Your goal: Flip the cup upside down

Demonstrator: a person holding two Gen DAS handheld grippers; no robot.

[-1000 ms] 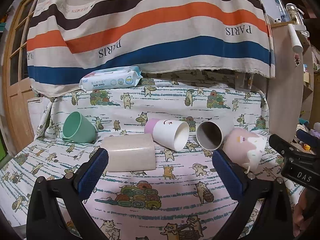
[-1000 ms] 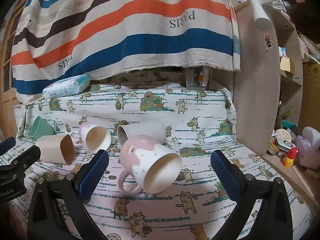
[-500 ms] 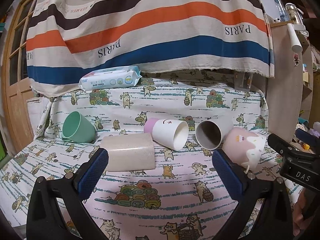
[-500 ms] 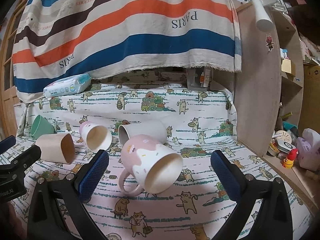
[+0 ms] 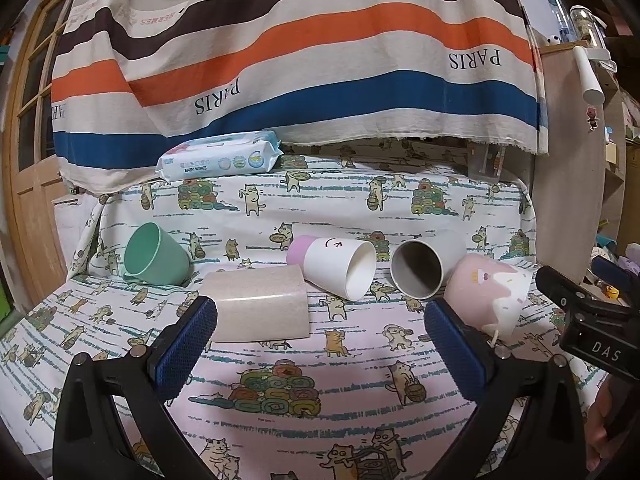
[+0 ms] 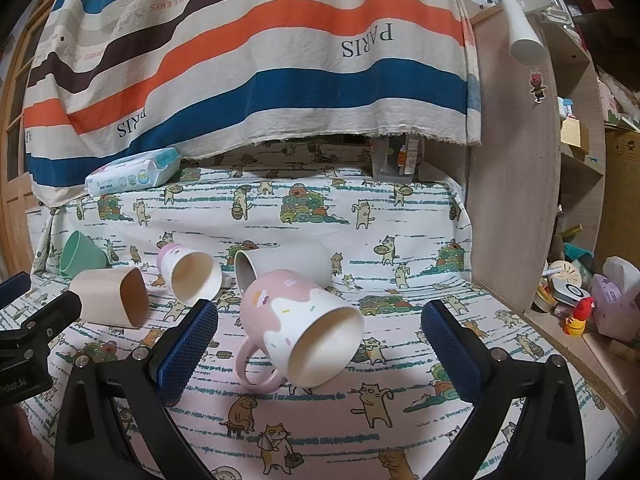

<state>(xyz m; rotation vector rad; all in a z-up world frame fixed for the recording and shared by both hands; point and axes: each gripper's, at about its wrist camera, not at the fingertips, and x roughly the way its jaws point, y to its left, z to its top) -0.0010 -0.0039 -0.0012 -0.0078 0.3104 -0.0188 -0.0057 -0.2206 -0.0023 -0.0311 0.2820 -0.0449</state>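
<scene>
Several cups lie on their sides on the cat-print cloth. A green cup (image 5: pixel 154 256) is far left, a beige cup (image 5: pixel 258 304) in front, a white cup with pink base (image 5: pixel 334 266) and a grey cup (image 5: pixel 424 266) in the middle, a pink-and-white mug (image 5: pixel 486 296) at right. My left gripper (image 5: pixel 320 340) is open and empty, just short of the beige cup. My right gripper (image 6: pixel 320 344) is open and empty, with the pink-and-white mug (image 6: pixel 304 332) lying between its fingers, mouth toward the camera. The beige cup (image 6: pixel 110 298), white cup (image 6: pixel 190 276), grey cup (image 6: pixel 280 266) and green cup (image 6: pixel 80 254) lie behind.
A baby wipes pack (image 5: pixel 218 160) lies at the back under a hanging striped cloth (image 5: pixel 300 52). A wooden panel (image 6: pixel 516 180) borders the surface on the right, with cluttered shelves (image 6: pixel 580 300) beyond. A wooden door (image 5: pixel 28 152) stands at left.
Both grippers have risen or tilted slightly, so the cups sit a little lower in the views. No cup has moved. Both stay open.
</scene>
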